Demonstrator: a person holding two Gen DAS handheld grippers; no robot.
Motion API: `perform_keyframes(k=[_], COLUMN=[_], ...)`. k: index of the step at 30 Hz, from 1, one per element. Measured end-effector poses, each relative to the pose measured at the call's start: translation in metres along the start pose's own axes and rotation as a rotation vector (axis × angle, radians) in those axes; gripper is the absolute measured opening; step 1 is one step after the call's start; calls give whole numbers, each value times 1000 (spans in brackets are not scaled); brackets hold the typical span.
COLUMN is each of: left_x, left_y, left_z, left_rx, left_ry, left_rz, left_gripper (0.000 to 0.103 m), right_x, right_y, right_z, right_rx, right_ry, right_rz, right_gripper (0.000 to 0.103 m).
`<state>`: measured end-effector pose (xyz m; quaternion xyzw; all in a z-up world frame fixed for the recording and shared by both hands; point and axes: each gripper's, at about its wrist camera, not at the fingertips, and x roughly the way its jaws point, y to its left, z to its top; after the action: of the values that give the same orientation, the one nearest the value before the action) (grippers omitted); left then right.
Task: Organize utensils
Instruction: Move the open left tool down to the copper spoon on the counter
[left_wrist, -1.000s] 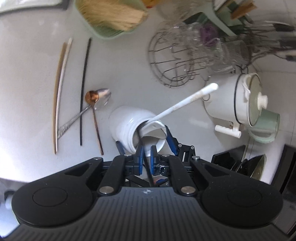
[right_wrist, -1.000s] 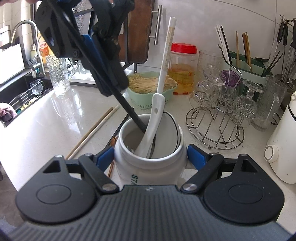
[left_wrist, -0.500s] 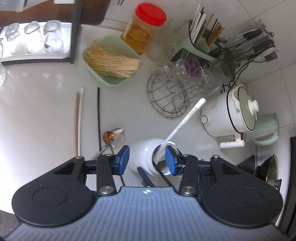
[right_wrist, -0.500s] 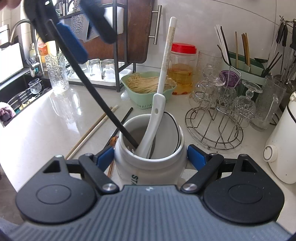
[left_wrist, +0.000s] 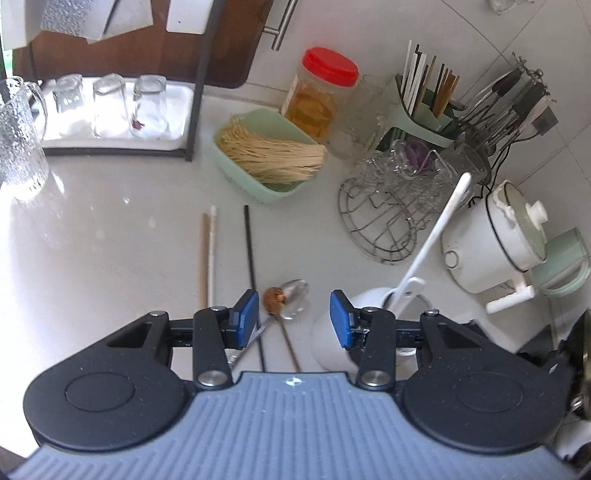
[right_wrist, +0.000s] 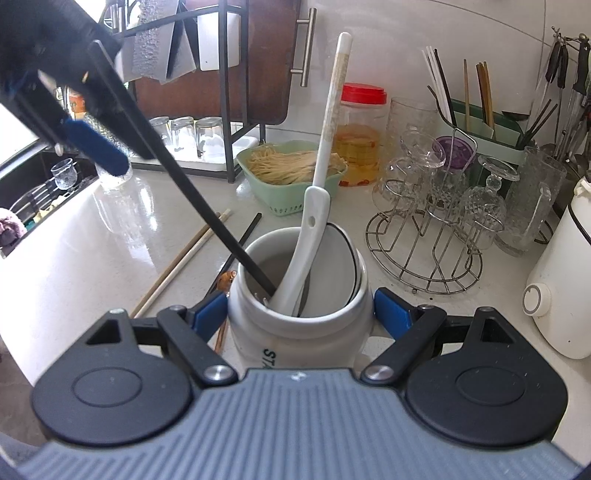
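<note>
One black chopstick in the jar, the rest of the utensils not yet gathered

Our right claw (right_wrist: 301, 315) straddles the white jar (right_wrist: 295, 325) with its pads set wide at the jar's sides; we cannot tell whether they touch it. The jar holds a white ladle (right_wrist: 317, 206) and a black chopstick (right_wrist: 207, 218) leaning out to the left. Our left claw (left_wrist: 293, 317) hangs wide open and empty above the worktop (left_wrist: 110, 229), where a second black chopstick (left_wrist: 250, 247), a pale pair of chopsticks (left_wrist: 207, 254) and two crossed spoons (left_wrist: 286, 295) lie just left of the jar. We judge the risk to be the leaning chopstick: a knock from the left claw could lever it out or tip the jar if the right claw's hold is loose.
</note>
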<state>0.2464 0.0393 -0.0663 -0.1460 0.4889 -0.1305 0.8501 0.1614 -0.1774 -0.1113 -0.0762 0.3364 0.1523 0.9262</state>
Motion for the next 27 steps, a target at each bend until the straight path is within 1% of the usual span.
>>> perform_keyframes(k=[2, 5, 8, 10, 15, 22, 24, 27], left_x=[3, 12, 16, 19, 29, 54, 63, 77], left_y=[6, 19, 25, 29, 42, 48, 48, 44], left_z=[-8, -19, -29, -34, -42, -49, -50, -51], left_rx=[2, -45, -37, -36, -94, -118, -105, -81], left_ry=[-17, 1, -21, -31, -36, -1, 20, 45], left_rz=[-9, -34, -17, -18, -38, -47, -62, -45], left_gripper=[48, 48, 49, 51, 53, 53, 53, 52], right_x=[0, 0, -1, -1, -2, -3, -3, -3], right_y=[0, 1, 1, 1, 3, 5, 5, 5], right_z=[1, 1, 2, 1, 0, 0, 1, 2], right_rx=[-1, -13, -26, -28, -17, -7, -6, 1], right_ry=[5, 8, 9, 7, 0, 6, 11, 16], right_rz=[0, -6, -4, -4, -15, -26, -28, -40], right_gripper=[88, 88, 88, 88, 87, 87, 87, 87])
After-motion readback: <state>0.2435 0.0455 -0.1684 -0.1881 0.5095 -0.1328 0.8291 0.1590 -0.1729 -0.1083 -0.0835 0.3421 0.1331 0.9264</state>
